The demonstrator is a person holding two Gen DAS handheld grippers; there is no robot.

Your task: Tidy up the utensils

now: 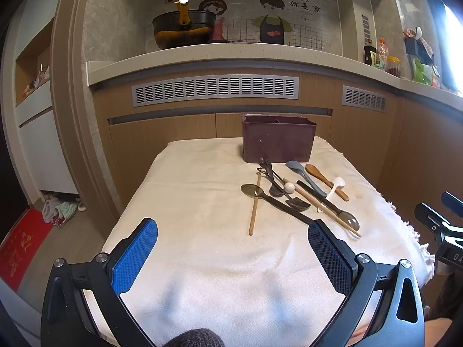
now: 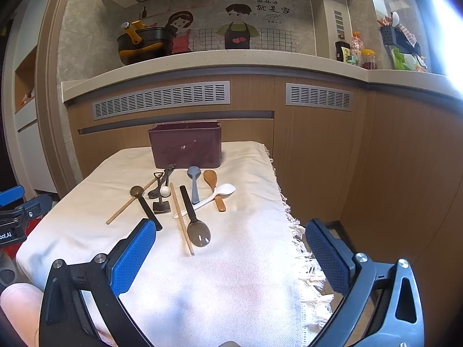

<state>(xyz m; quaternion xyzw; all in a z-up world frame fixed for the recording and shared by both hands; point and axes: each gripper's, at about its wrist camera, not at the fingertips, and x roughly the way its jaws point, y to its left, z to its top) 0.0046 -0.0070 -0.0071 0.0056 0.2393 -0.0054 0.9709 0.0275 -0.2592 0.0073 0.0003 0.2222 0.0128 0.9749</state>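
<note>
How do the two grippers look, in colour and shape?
Both look alike. The left gripper and the right gripper each have a black Y-shaped frame with silver bolts and triangular cut-outs. The fingers carry blue pads with a fine grid texture. No cables show. White lettering appears on each body, seen only in part.

Home kitchen: countertop (image 1: pixel 231 50), wok (image 1: pixel 183 30).

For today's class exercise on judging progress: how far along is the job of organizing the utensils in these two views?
Nothing looks done: no handle shows above the rim of the brown utensil holder. Nothing is in hand either: the left gripper and right gripper are both open over the cloth. All is left: the blue spoon, wooden spoon, white spoon, chopsticks and the dark spoons beside them lie loose.
</note>
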